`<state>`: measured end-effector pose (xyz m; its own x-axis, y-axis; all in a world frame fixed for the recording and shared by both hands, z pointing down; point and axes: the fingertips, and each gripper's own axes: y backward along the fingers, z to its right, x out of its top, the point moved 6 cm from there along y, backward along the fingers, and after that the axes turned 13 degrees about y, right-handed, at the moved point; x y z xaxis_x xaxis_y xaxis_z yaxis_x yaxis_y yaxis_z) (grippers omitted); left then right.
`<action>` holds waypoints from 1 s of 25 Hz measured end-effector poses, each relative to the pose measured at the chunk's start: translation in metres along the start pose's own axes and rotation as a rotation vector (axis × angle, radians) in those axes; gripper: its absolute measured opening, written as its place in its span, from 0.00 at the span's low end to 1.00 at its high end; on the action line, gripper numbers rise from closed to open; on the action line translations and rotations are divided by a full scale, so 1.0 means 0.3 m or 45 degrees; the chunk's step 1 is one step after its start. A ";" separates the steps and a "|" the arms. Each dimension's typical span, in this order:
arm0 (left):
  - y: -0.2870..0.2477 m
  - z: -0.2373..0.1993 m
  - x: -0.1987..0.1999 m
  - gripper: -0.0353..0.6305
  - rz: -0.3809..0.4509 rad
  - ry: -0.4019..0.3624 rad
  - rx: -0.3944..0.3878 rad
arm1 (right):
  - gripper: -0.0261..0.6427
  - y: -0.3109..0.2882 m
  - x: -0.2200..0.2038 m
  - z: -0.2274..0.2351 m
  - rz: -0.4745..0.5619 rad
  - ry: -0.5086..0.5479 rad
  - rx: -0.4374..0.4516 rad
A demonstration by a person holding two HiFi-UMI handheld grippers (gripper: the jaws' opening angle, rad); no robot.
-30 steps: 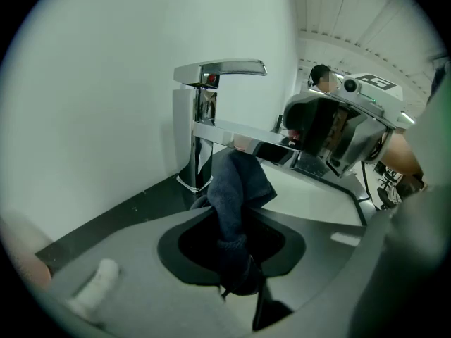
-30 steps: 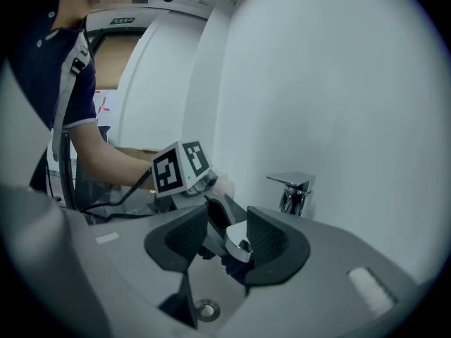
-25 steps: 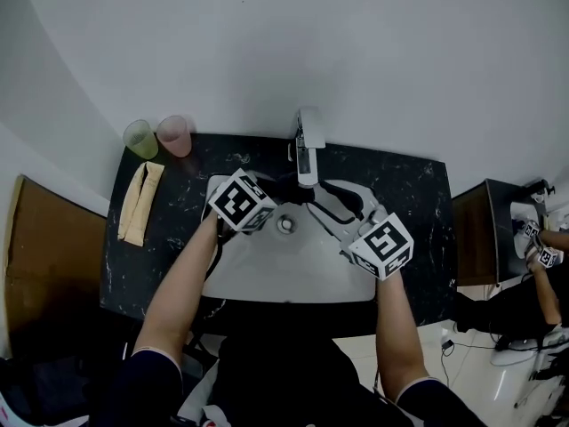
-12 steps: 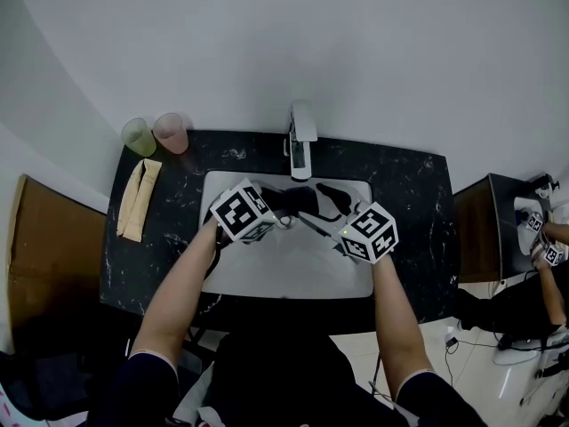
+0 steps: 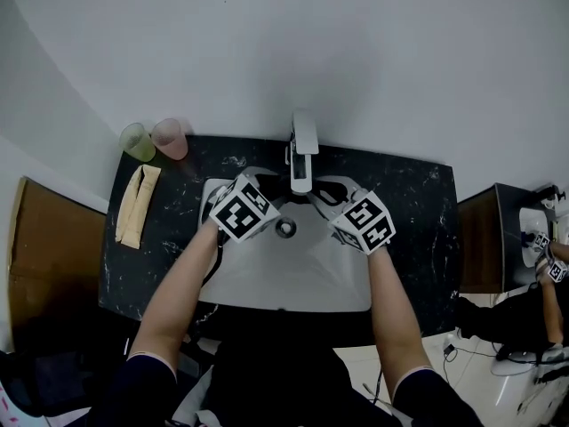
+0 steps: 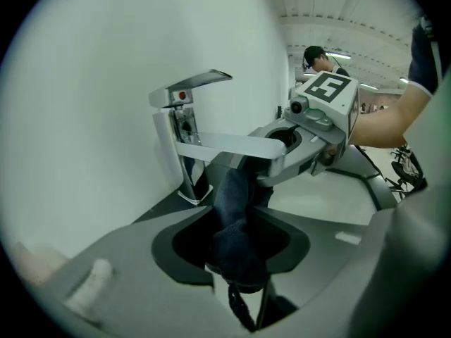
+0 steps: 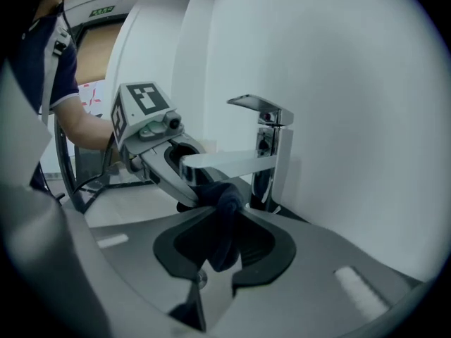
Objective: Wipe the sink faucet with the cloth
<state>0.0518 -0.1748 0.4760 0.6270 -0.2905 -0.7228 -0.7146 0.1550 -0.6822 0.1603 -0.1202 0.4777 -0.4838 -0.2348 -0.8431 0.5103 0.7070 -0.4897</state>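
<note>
A chrome faucet stands at the back of the white sink. A dark cloth hangs down from under its spout. My left gripper sits just left of the spout with one end of the cloth bunched between its pads; its jaws are opening. Just right of the spout, my right gripper has the other cloth end between its jaws, which are closing on it. In the head view the marker cubes of the left gripper and the right gripper flank the spout and hide most of the cloth.
On the black counter, a green cup and a pink cup stand at the back left, with a folded beige cloth beside them. The drain lies between my grippers. A brown cabinet is at the left.
Both grippers have moved from over the basin up to either side of the spout. The right gripper, open a second ago, has closed on the cloth's free end.
</note>
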 end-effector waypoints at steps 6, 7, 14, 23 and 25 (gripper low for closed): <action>-0.021 -0.112 0.048 0.27 -0.004 0.040 0.101 | 0.14 -0.032 -0.025 0.102 -0.073 0.003 -0.072; -0.024 -0.129 0.050 0.26 -0.012 0.047 0.117 | 0.14 -0.036 -0.029 0.116 -0.088 0.008 -0.081; -0.081 -0.144 0.041 0.14 -0.078 0.007 0.137 | 0.14 -0.087 -0.060 0.144 -0.197 0.061 -0.043; -0.088 -0.172 0.067 0.12 -0.050 0.071 0.166 | 0.14 -0.092 -0.024 0.168 -0.185 0.111 -0.072; -0.067 -0.172 0.083 0.12 -0.013 0.084 0.171 | 0.14 -0.079 -0.013 0.165 -0.156 0.111 -0.073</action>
<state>0.0657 -0.2339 0.4774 0.6088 -0.3537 -0.7101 -0.6579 0.2752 -0.7010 0.1852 -0.1691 0.4817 -0.6010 -0.2650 -0.7541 0.4030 0.7142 -0.5722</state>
